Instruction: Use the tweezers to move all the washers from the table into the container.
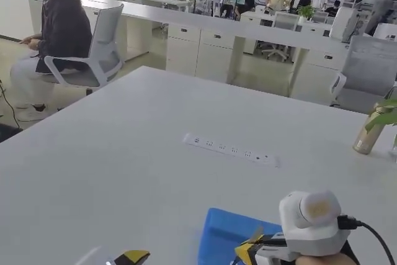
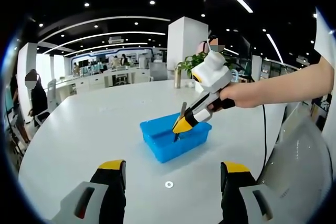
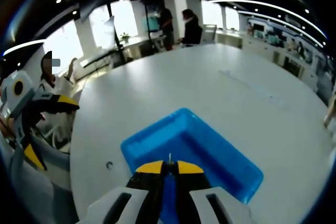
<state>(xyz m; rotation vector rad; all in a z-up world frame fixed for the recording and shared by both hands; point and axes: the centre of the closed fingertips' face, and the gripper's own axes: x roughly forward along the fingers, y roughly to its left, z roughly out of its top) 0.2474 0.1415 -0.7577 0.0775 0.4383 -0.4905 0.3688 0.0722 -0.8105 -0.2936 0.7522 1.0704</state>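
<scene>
At the bottom centre of the right gripper view, the right gripper (image 3: 169, 168) was clamped on the tweezers (image 3: 169, 157), whose tip pointed up-frame over the blue container (image 3: 155, 130). A washer (image 3: 109, 164) lay flat on the table (image 3: 173, 77), left of that tip and outside the container. The left gripper (image 2: 173, 166) had its jaws wide apart, and the washer lay low in its view, between them.

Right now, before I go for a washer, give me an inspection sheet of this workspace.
Surface: white table, smooth.
Job's things: blue container on table; one washer on table beside it; tweezers tip over container.
Clutter: power strip; bottle with plant.
Grippers: left hand-held gripper open, empty; right hand-held gripper shut on tweezers.
Cables: black cable from right hand-held gripper.
Surroundings: office desks, seated person.
</scene>
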